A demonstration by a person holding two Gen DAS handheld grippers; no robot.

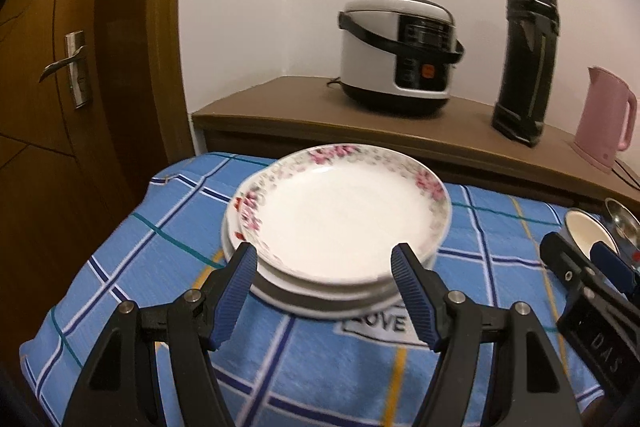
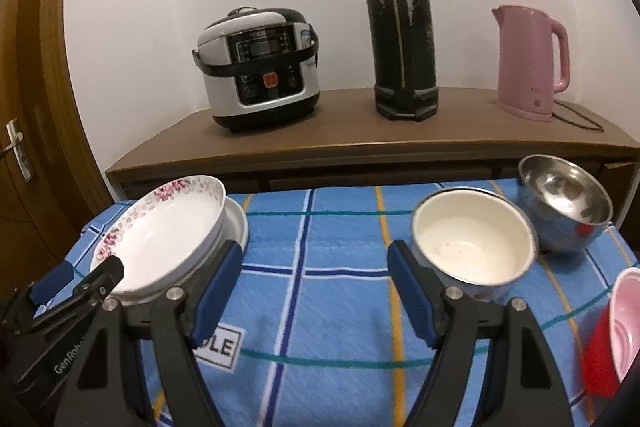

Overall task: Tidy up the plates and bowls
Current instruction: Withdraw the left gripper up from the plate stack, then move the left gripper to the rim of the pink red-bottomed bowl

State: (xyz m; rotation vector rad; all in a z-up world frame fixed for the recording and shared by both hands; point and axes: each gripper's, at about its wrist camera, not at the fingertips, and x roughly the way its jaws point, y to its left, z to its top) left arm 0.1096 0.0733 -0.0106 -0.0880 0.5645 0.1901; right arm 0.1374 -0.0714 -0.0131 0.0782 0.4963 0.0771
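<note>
1. The left gripper is standing wide, its ribbed blue pads at both sides of a stack of plates, not pressing it.
2. The right gripper is also gaping wide over bare cloth, holding nothing.
3. The top plate is glossy white with pink flowers on the rim.
4. An enamel bowl and a steel bowl are sitting beside the right gripper, touching each other.
5. A checked blue cloth is showing "LOVE".
6. A rice cooker, a black flask and a pink kettle are standing behind on a wooden cabinet.

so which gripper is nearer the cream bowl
Right. The right gripper is open with one finger right beside the cream bowl; the left gripper sits across the cloth at the plate stack.
</note>
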